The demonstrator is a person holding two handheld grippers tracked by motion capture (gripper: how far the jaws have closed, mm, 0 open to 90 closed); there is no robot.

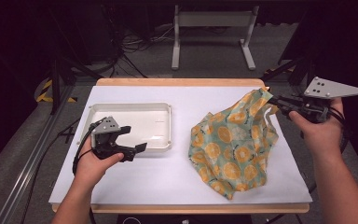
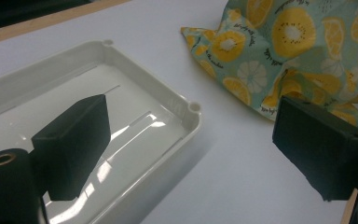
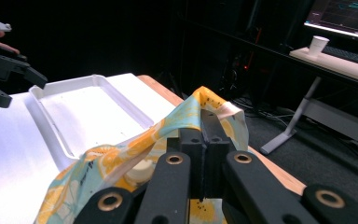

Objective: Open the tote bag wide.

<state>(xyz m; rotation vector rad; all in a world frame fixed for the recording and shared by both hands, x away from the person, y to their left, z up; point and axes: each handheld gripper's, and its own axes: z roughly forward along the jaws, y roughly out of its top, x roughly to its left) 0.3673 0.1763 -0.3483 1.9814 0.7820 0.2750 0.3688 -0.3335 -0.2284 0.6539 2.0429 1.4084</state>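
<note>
My right gripper (image 1: 274,101) has its jaws pressed together on a corner of the cloth (image 1: 233,144), holding that corner lifted above the far right part of the white surface (image 1: 135,175). In the right gripper view the pinched fold (image 3: 205,105) rises just past the tips of my jaws, and the rest of the fabric drapes down and away to their left. The cloth is pale teal, printed all over with orange and yellow citrus slices and a few white ones, with small dark lettering along some of the fruit. From the held corner it falls in soft creases and spreads into a rumpled heap that lies on the surface, its lowest edge close to the near side. My left gripper (image 1: 129,138) has its jaws wide apart with nothing between them. One jaw hangs over the near right corner of the white tray (image 1: 167,112), the other over bare surface just beside the tray. In the left gripper view the tray (image 2: 193,108) is shallow and glossy, and the edge of the cloth (image 2: 242,56) lies beyond my jaws, apart from both.
</note>
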